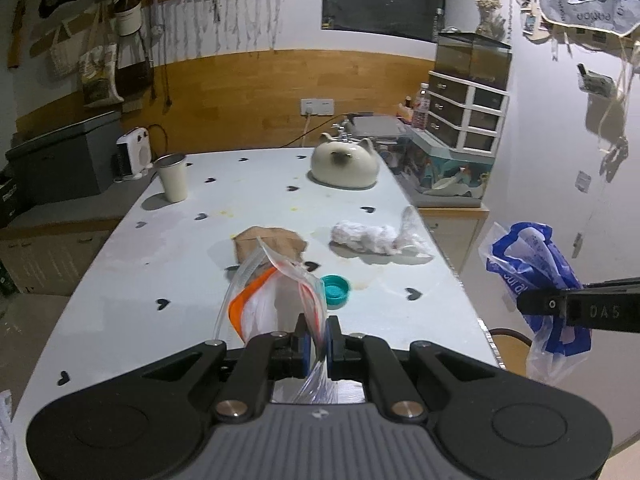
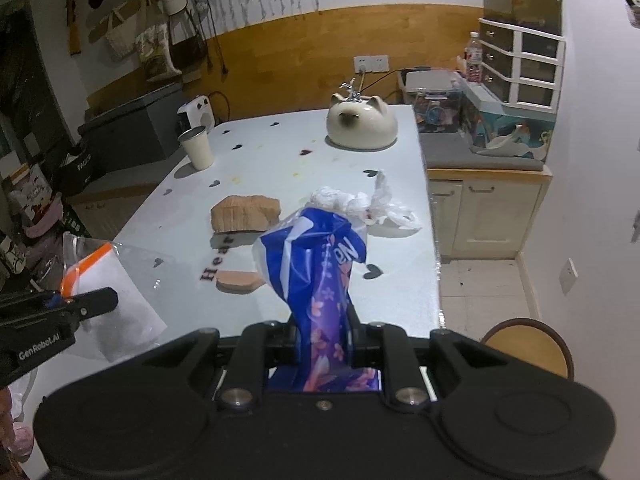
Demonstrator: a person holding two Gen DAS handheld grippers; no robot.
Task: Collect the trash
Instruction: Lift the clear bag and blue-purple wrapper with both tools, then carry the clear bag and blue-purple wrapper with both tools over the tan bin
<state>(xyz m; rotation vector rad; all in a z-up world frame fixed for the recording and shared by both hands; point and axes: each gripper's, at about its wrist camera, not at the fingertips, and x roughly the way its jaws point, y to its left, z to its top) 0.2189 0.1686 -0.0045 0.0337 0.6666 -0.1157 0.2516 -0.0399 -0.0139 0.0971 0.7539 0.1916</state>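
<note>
The left gripper (image 1: 317, 334) pinches a clear zip bag (image 1: 276, 300) with an orange strip; the right gripper (image 2: 325, 320) is clamped on a blue wrapper (image 2: 316, 256). Both pieces hang above the table (image 1: 120, 280), not touching it. Beyond the left jaws lie a teal cap (image 1: 335, 289), brown paper (image 1: 272, 242) and crumpled white plastic (image 1: 372, 236). My advice: keep both pinches firm, carry the thin film clear of the cup (image 1: 173, 178), and release only over a bin; none is in view.

Table (image 1: 120, 280): cup (image 1: 173, 178), cat pot (image 1: 345, 165), brown paper (image 1: 272, 242), crumpled plastic (image 1: 376, 237), cap (image 1: 335, 286).
</note>
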